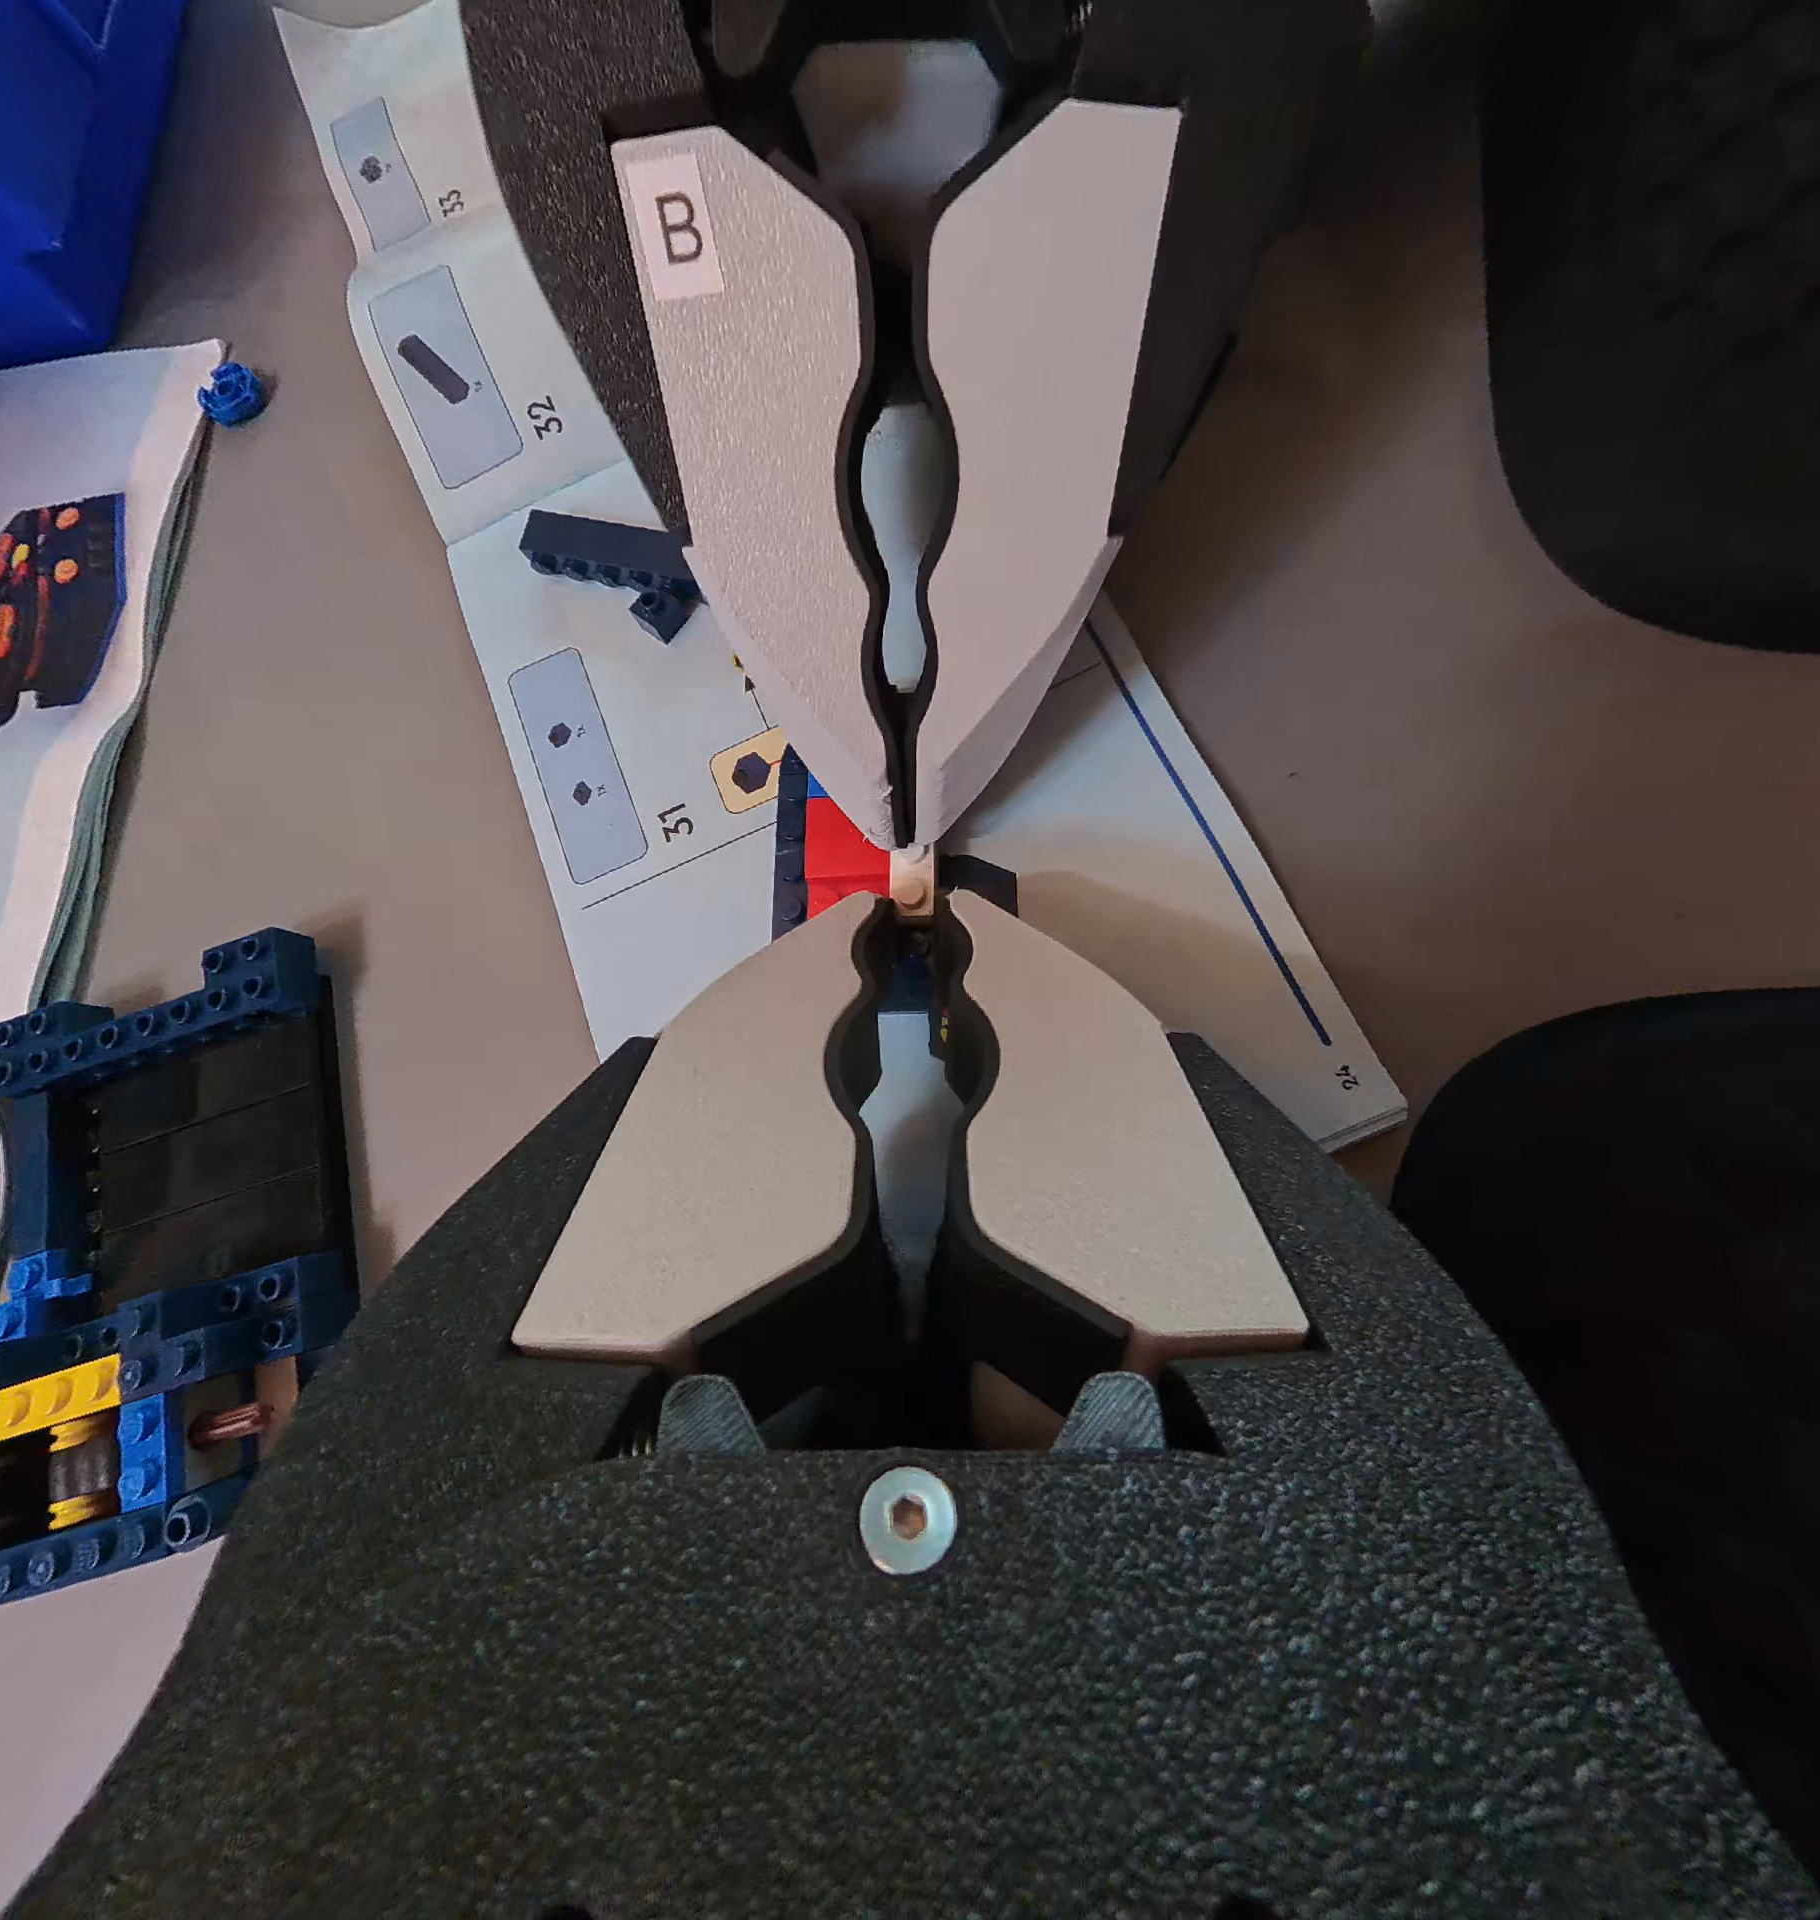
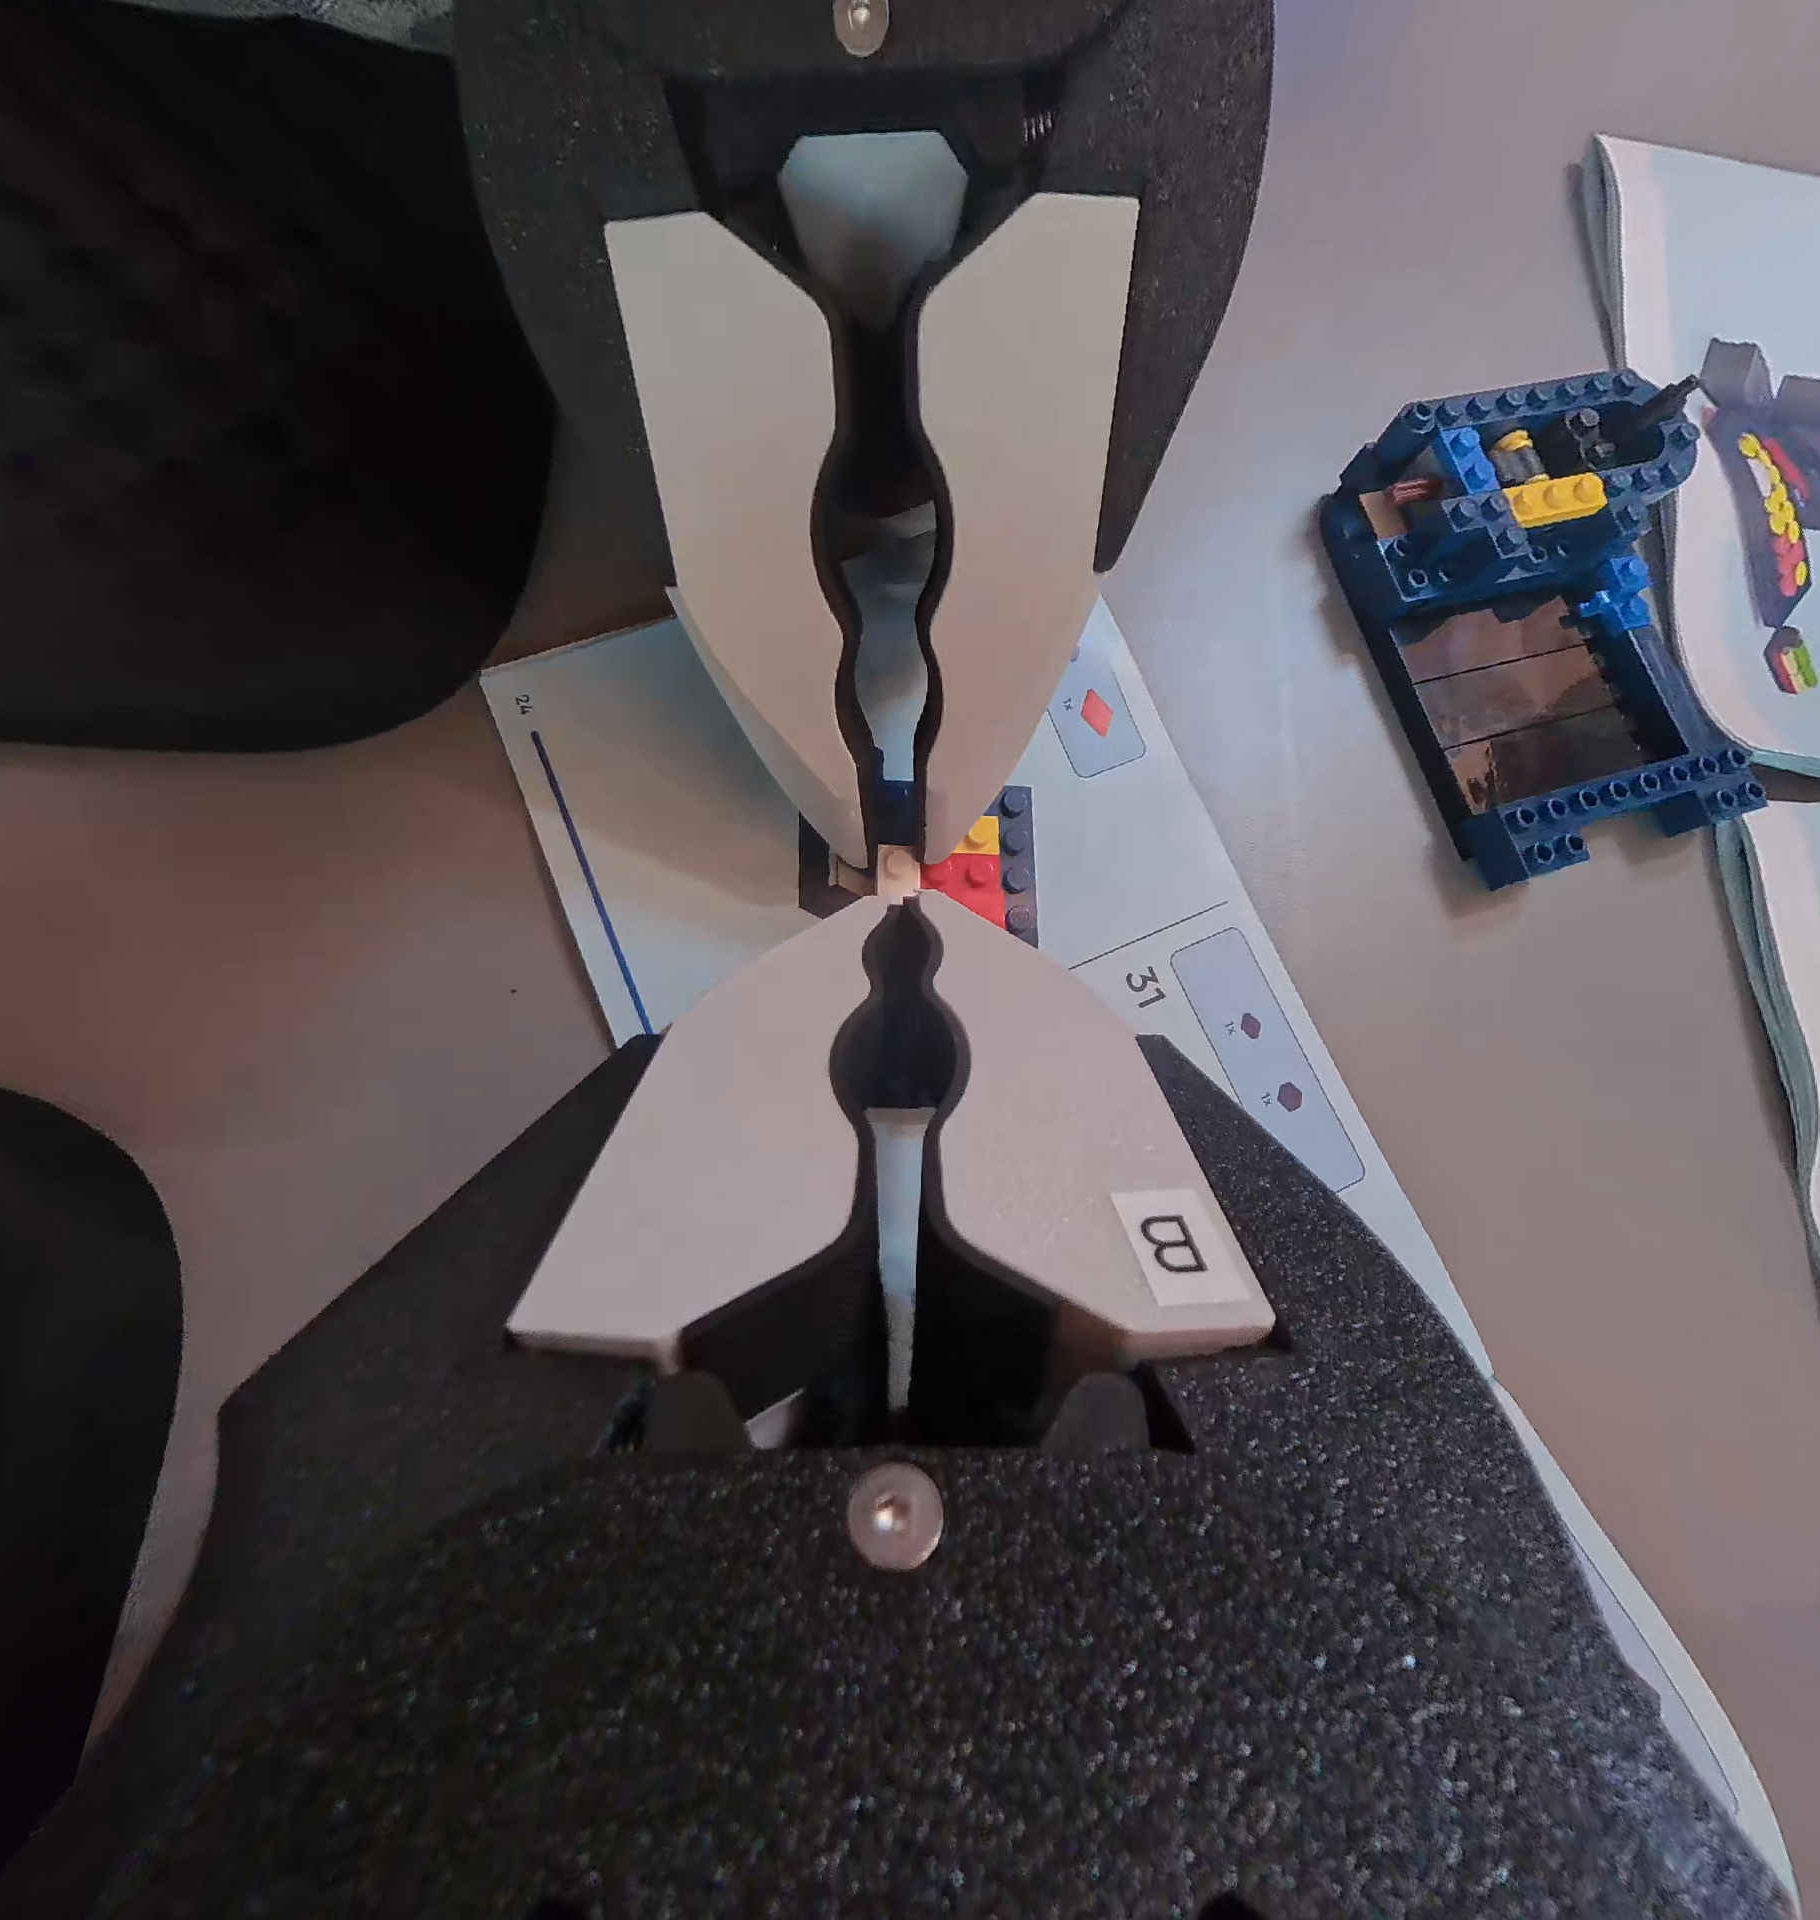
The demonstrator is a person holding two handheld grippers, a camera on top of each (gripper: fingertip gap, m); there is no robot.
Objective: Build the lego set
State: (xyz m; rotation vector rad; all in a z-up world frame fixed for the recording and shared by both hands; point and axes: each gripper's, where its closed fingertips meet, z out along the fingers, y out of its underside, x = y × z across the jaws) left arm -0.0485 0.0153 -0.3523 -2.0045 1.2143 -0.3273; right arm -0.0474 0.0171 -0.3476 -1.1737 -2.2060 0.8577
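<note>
Beige counter [image 1: 1508, 831] carries two booklets and one blue brick model [image 1: 158, 1247]. Left claw [image 1: 914, 912] pinches one tan brick [image 1: 912, 883]; right claw [image 2: 904, 906], fully closed at 12 o'clock, touches it.

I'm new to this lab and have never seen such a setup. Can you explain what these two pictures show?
There is no robot arm here. A person holds a two-finger gripper in each hand, and each gripper carries a camera looking along its own fingers. One picture comes from the left gripper, the other from the right gripper. Each also shows the other gripper, facing it from the top. On the table lie an open instruction booklet, a small brick build on it, a larger blue build and a second booklet. The left gripper pinches a small white brick at the small build. The right gripper is shut, with its tips at that brick's end.
</note>
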